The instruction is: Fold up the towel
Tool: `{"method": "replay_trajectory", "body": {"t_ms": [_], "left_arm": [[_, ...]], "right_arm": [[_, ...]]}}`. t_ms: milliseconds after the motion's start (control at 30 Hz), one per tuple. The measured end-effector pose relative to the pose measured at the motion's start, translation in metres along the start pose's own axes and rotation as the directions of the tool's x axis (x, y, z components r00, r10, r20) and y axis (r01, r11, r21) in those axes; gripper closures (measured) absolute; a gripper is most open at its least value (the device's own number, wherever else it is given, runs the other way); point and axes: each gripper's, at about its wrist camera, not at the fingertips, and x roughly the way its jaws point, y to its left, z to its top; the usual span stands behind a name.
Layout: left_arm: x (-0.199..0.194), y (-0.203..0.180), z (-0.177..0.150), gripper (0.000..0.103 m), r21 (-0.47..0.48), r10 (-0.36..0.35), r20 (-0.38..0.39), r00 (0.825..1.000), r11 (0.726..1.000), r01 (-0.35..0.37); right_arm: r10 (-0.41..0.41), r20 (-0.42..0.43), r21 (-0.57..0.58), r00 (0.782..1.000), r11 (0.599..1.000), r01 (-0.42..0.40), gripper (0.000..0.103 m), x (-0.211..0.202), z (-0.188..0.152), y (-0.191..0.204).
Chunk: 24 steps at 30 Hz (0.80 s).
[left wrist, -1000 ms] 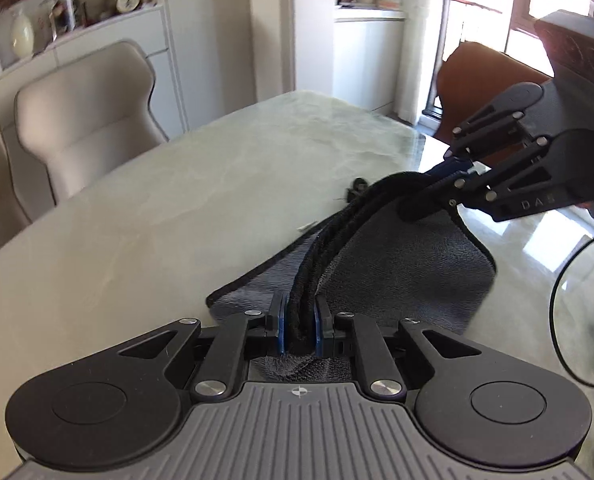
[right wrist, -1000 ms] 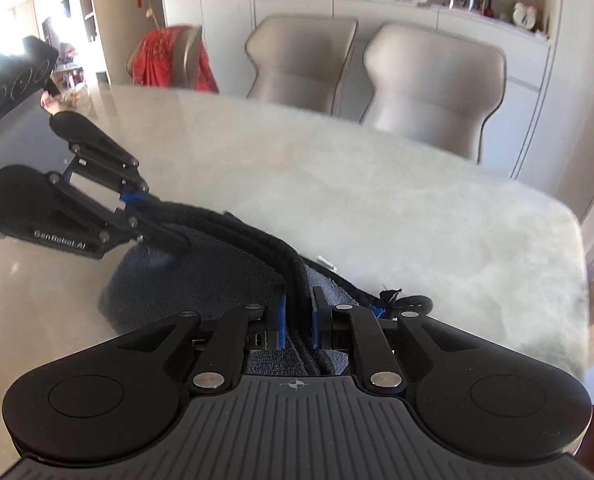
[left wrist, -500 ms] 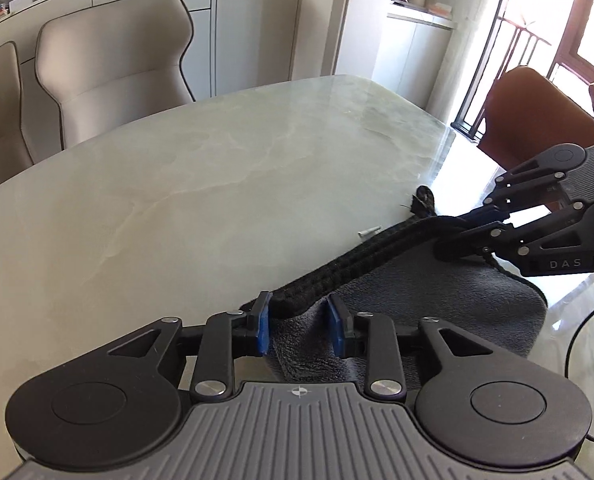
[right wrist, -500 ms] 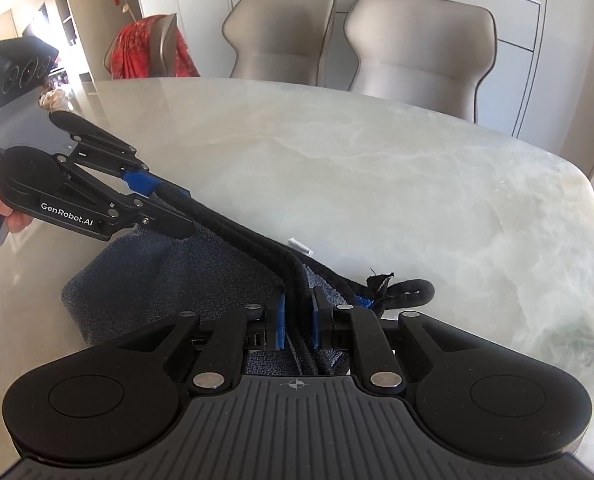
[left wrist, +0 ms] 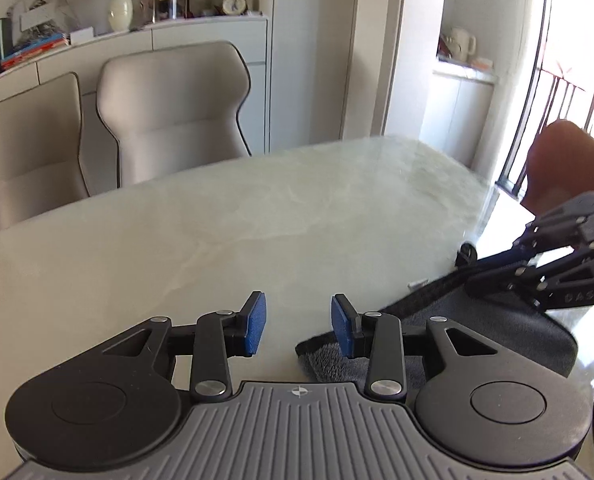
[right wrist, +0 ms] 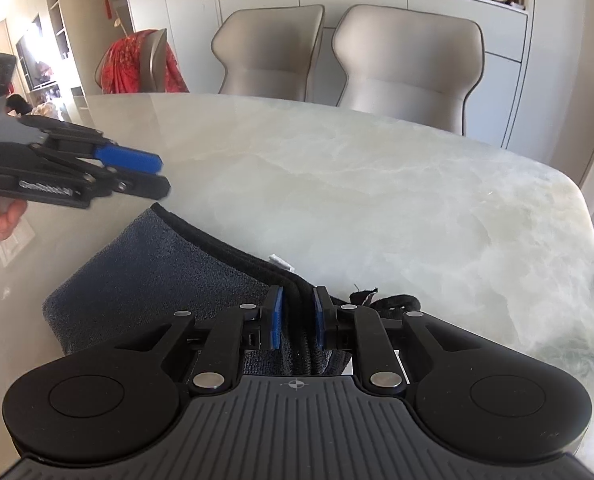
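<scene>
Pale marble tabletop (right wrist: 377,184) wide open beyond folded dark grey towel (right wrist: 157,264); left gripper (left wrist: 299,326) jaws just opened, empty; right gripper (right wrist: 297,316) pinching black hem.

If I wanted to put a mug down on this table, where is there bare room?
The marble table is bare from the folded grey towel back to the two beige chairs. The near corner is crowded: the right hand-held gripper pinches the towel's edge; the left hand-held gripper, open, hovers beside it.
</scene>
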Motion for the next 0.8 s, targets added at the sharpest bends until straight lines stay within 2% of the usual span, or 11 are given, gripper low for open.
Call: {"method": "replay_trajectory", "body": {"t_ms": [200, 333, 400, 533, 633, 700, 800], "left_arm": [[-0.01, -0.02, -0.005, 0.066, 0.053, -0.109, 0.036, 0.993, 0.993, 0.107], [-0.004, -0.039, -0.011, 0.065, 0.074, -0.178, 0.008, 0.984, 0.982, 0.177], [0.005, -0.045, -0.016, 0.065, 0.077, -0.185, -0.032, 0.982, 0.979, 0.187], [0.02, -0.048, -0.024, 0.065, 0.062, -0.162, -0.085, 0.983, 0.984, 0.167], [0.027, -0.048, -0.028, 0.065, 0.04, -0.145, -0.107, 0.984, 0.988, 0.15], [0.026, -0.049, -0.028, 0.065, 0.042, -0.141, -0.107, 0.984, 0.988, 0.147], [0.027, -0.05, -0.03, 0.065, 0.032, -0.137, -0.096, 0.986, 0.99, 0.141]], "right_arm": [[-0.007, 0.034, -0.023, 0.999, 1.0, 0.007, 0.091, -0.001, 0.012, 0.0], [-0.015, 0.027, -0.016, 1.0, 1.0, 0.015, 0.091, 0.008, 0.015, -0.003], [-0.019, 0.029, -0.01, 0.999, 1.0, 0.019, 0.09, 0.012, 0.014, -0.004], [-0.038, 0.067, -0.002, 0.997, 0.999, 0.039, 0.068, 0.009, 0.006, -0.009], [-0.088, 0.147, 0.07, 0.985, 0.994, 0.078, 0.066, -0.017, 0.001, -0.015], [-0.07, 0.205, 0.133, 0.976, 0.99, 0.043, 0.065, -0.04, -0.005, -0.014], [0.06, 0.246, 0.152, 0.967, 0.983, -0.1, 0.065, -0.056, -0.016, 0.002]]}}
